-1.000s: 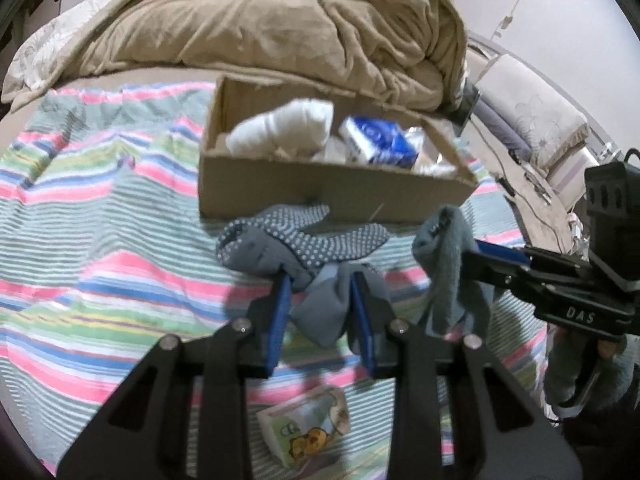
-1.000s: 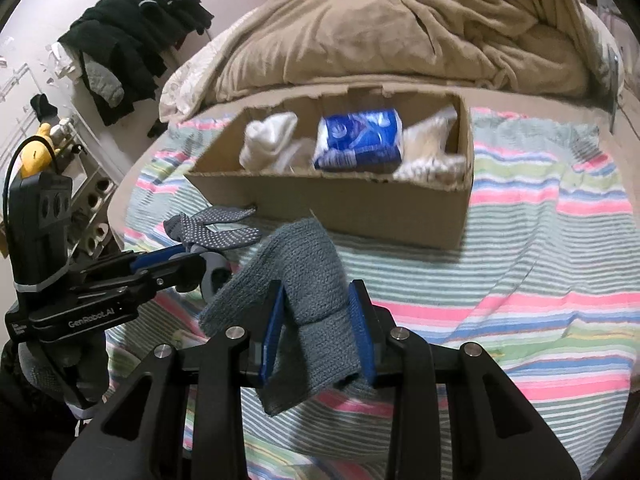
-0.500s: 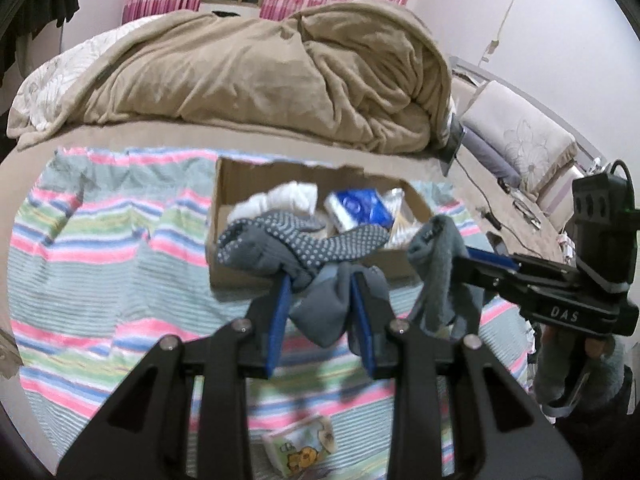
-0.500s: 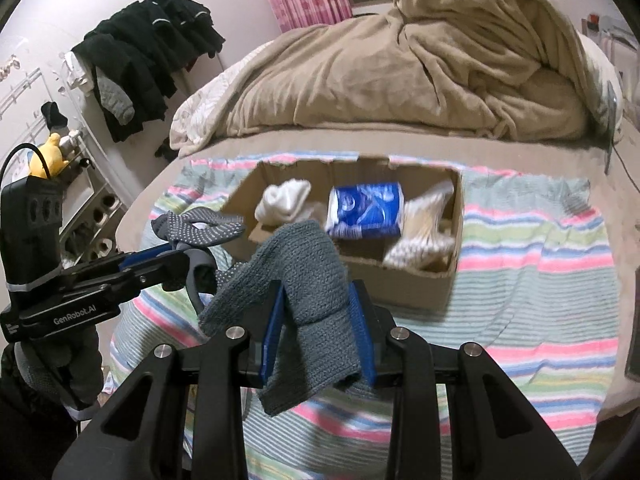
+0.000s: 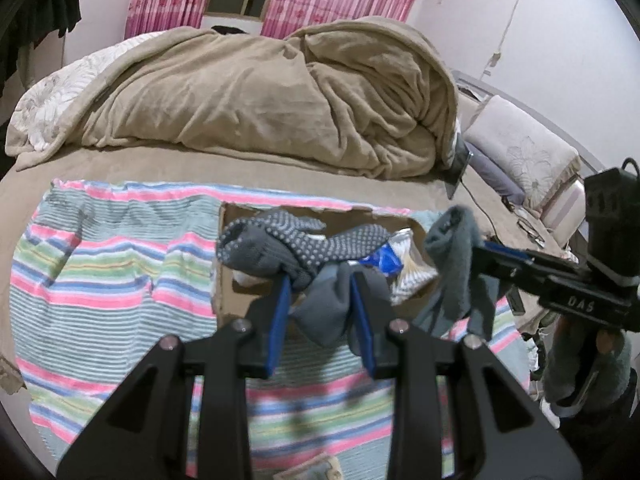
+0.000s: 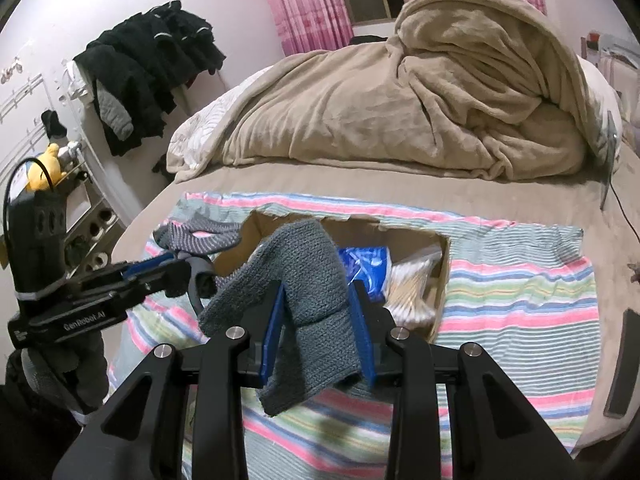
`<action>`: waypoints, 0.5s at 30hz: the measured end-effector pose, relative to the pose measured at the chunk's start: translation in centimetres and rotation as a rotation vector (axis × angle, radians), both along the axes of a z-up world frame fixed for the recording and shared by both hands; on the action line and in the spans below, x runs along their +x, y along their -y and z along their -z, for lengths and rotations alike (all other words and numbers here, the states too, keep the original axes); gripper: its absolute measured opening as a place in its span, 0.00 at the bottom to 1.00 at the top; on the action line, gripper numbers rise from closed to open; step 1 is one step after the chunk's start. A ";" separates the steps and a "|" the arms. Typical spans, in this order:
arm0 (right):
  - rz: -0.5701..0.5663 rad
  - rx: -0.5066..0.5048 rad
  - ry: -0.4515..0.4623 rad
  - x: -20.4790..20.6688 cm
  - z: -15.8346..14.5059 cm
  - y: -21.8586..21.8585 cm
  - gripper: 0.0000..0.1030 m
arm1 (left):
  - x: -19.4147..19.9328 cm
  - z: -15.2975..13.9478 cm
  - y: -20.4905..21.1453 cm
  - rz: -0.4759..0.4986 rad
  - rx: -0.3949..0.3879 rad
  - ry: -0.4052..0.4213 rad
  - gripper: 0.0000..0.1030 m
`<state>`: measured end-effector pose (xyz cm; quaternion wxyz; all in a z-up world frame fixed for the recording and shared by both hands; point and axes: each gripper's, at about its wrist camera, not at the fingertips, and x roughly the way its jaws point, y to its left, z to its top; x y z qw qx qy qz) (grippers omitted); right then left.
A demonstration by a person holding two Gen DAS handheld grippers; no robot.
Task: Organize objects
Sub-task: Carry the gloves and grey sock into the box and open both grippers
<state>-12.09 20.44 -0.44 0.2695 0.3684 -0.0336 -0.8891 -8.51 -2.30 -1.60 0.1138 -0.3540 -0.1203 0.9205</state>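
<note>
My left gripper is shut on a grey sock with dotted grip soles, which hangs in the air in front of the cardboard box. To its right, my right gripper is shut on a plain grey knitted sock, also lifted above the striped towel. Both socks hide much of the box. Inside it a blue packet and a bag of cotton swabs show. Each view catches the other gripper from the side, held by a gloved hand.
A heaped beige blanket fills the far side of the bed. Dark clothes hang on the left wall above a shelf rack. A phone with its cable and a pillow lie at the right.
Both grippers have risen with their socks, so the box and towel now look smaller and lower. The small printed packet near the front edge has almost slipped out of the left view.
</note>
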 end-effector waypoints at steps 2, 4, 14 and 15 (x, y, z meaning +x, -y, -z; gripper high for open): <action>0.011 -0.008 0.002 -0.6 0.0 -0.1 0.33 | -0.7 0.5 0.0 0.000 -0.001 0.008 0.30; 0.018 -0.011 0.001 -1.2 0.1 -0.2 0.33 | -1.4 1.1 0.1 -0.002 -0.001 0.018 0.30; 0.058 0.020 -0.012 -4.5 0.6 0.0 0.33 | -4.6 3.9 -0.4 -0.009 -0.036 0.084 0.32; 0.061 0.029 -0.013 -4.9 0.9 0.1 0.33 | -5.0 4.3 -0.5 -0.013 -0.046 0.094 0.32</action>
